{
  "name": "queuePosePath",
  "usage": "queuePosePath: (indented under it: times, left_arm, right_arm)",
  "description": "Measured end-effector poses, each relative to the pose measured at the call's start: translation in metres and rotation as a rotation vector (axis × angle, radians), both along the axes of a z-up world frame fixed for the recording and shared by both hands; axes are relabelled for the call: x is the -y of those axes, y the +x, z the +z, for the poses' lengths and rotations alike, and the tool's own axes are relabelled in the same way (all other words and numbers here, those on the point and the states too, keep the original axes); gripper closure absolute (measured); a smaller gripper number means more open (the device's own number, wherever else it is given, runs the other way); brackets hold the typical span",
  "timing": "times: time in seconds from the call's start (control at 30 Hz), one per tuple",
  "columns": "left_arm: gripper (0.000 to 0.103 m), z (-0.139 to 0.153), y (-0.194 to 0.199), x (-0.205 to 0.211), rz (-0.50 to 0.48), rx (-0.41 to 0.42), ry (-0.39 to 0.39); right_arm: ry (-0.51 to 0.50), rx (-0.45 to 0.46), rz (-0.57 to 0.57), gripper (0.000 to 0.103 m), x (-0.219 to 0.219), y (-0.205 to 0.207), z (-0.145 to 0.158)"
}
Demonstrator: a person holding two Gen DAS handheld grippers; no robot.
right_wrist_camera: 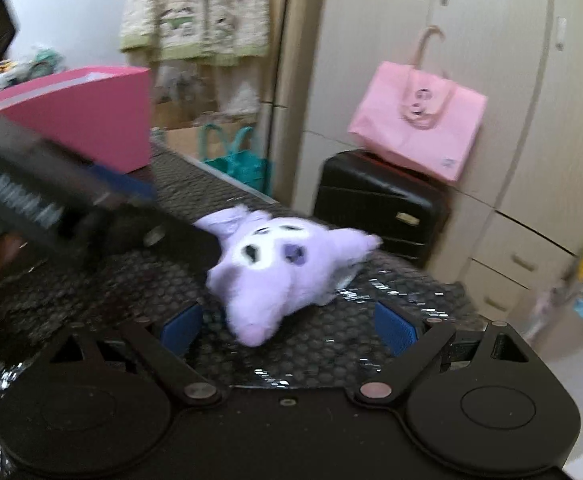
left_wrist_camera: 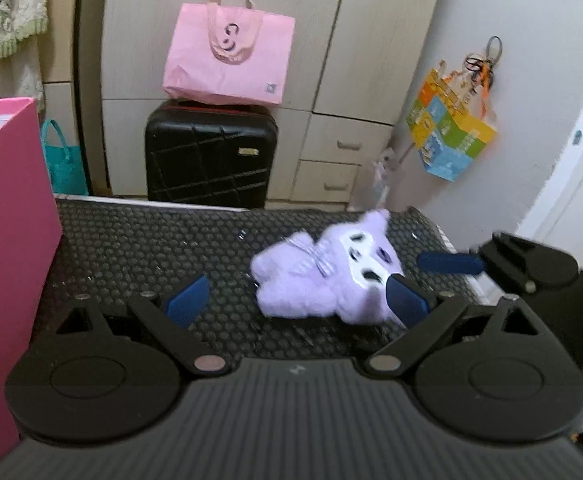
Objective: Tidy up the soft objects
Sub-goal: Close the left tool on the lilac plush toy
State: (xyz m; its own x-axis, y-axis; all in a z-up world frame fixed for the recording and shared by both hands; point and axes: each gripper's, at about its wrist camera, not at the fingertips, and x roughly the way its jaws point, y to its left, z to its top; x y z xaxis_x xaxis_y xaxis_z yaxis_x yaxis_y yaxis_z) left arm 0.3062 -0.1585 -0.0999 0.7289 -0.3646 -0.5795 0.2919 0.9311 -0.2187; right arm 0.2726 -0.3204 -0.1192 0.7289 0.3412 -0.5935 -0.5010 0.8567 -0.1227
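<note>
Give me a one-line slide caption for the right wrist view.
Open right gripper poised over a purple plush toy lying on the black bubble-textured mat, pink box behind.

pink box point(left_wrist_camera: 7, 248) cut off at left edge, purple plush point(right_wrist_camera: 275, 268) motion-blurred

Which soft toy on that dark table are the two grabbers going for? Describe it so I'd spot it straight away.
Start at the black bumpy mat covering the table, with the tall pink box at one end. The plush toy lies on the mat away from that box. It is the only fluffy lilac thing there, with a white face and dark eyes.
</note>
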Motion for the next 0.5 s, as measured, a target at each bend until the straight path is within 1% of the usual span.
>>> queuePosePath:
  times: [0.17, 0.2, 0.27, 0.3, 0.33, 0.37, 0.4, 0.43, 0.47, 0.5]
  left_arm:
    - [0.011, -0.015, 0.012, -0.005, 0.029, -0.053, -0.074]
    - [0.015, -0.018, 0.013, -0.004, 0.020, -0.060, -0.087]
    - [0.017, -0.023, 0.013, -0.003, 0.002, -0.057, -0.121]
    - [0.021, -0.024, 0.011, -0.002, 0.001, -0.043, -0.125]
    - [0.024, -0.024, 0.011, -0.002, -0.006, -0.037, -0.131]
    - [0.028, -0.025, 0.011, -0.001, -0.020, -0.044, -0.143]
    - [0.029, -0.025, 0.011, 0.000, -0.024, -0.054, -0.150]
    - [0.031, -0.025, 0.011, 0.001, -0.022, -0.052, -0.147]
    - [0.035, -0.025, 0.010, 0.001, -0.024, -0.048, -0.139]
    - [0.038, -0.025, 0.010, 0.001, -0.024, -0.049, -0.132]
  right_arm:
    - [0.000, 0.027, 0.037, 0.009, -0.006, -0.001, -0.001]
    - [-0.003, 0.029, 0.044, 0.009, -0.007, 0.000, -0.002]
    - [-0.009, 0.030, 0.058, 0.009, -0.009, 0.004, -0.004]
    - [-0.007, 0.031, 0.067, 0.011, -0.010, 0.006, -0.005]
    - [0.001, 0.032, 0.078, 0.012, -0.010, 0.007, -0.005]
    - [0.008, 0.029, 0.093, 0.014, -0.009, 0.008, -0.005]
    - [0.015, 0.025, 0.107, 0.016, -0.009, 0.009, -0.004]
    - [0.020, 0.025, 0.112, 0.016, -0.009, 0.010, -0.004]
    - [0.022, 0.028, 0.111, 0.017, -0.009, 0.010, -0.004]
    - [0.024, 0.028, 0.109, 0.020, -0.008, 0.011, -0.004]
